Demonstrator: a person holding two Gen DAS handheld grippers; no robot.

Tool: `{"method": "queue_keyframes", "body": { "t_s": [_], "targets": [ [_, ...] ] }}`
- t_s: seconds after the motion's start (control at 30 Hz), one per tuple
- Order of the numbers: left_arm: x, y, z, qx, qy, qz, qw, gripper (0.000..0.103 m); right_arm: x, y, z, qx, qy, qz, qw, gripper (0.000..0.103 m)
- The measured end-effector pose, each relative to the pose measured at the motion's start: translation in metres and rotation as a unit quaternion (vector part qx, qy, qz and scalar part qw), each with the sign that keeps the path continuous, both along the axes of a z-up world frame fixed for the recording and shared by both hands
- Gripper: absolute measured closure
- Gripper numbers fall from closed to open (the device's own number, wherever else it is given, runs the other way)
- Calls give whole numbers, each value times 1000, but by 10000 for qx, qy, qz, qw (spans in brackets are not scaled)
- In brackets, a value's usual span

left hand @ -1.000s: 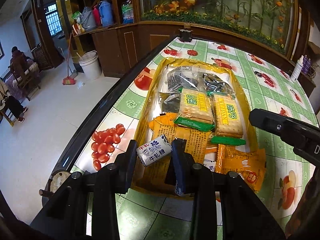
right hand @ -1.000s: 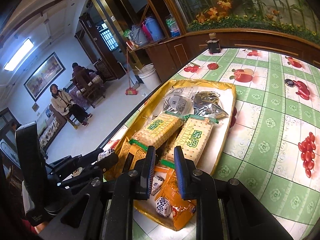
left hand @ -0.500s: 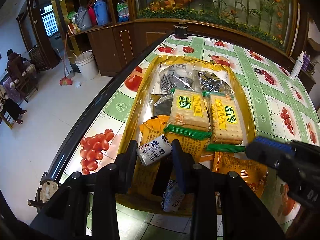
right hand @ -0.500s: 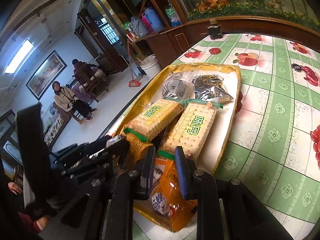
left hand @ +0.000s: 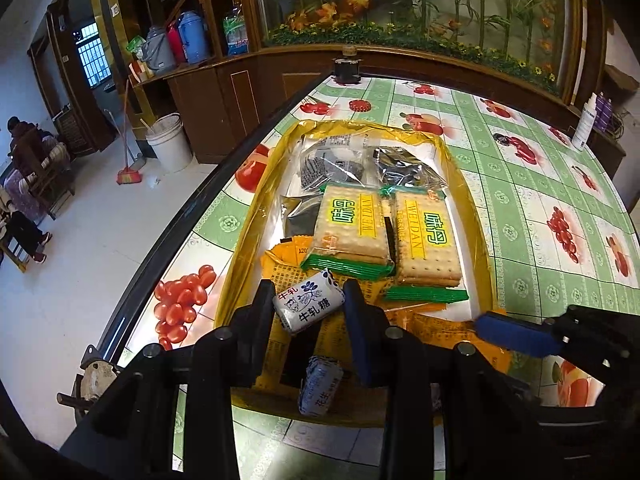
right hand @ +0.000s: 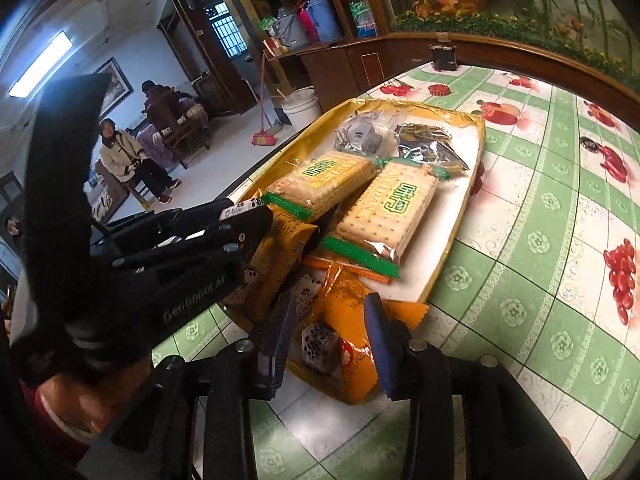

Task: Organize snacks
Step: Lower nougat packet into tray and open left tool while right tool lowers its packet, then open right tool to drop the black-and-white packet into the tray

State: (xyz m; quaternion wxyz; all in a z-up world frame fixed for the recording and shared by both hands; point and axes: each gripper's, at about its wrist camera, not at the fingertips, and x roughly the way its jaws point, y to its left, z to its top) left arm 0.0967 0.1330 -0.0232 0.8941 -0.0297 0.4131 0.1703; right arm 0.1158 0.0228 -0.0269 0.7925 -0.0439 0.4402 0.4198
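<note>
Right claw (right hand: 332,344) low in frame, jaws opening, nothing pinched; left claw (left hand: 310,308) at lower centre, clamped on a white candy (left hand: 308,307). Gold tray (left hand: 466,184) filling mid-frame, cracker packs (left hand: 352,230) at its centre. Orange packet (right hand: 352,320) just ahead between the right jaws; loose candy (right hand: 318,344) there too, long axis pointing up the frame.

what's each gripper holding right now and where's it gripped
Left gripper clamps a small white blue-printed wrapped candy across its ends. Right gripper, jaws opening, holds nothing.
</note>
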Motion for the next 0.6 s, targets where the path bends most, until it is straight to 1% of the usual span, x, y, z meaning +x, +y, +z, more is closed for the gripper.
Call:
{"method": "queue_keyframes", "body": {
  "t_s": [0.1, 0.17, 0.27, 0.6],
  "targets": [
    [1, -2, -1, 27, 13, -25, 10000, 71, 1, 14, -5, -263, -144, 4, 9996, 63],
    [1, -1, -1, 31, 19, -21, 10000, 71, 0, 22, -8, -453, -268, 25, 9986, 59],
    [2, 2, -2, 17, 30, -8, 10000, 71, -5, 29, -13, -744, -474, 63, 9961, 57],
    [5, 2, -9, -15, 90, -21, 10000, 71, 5, 20, -19, -665, -305, -64, 9973, 57]
  ]
}}
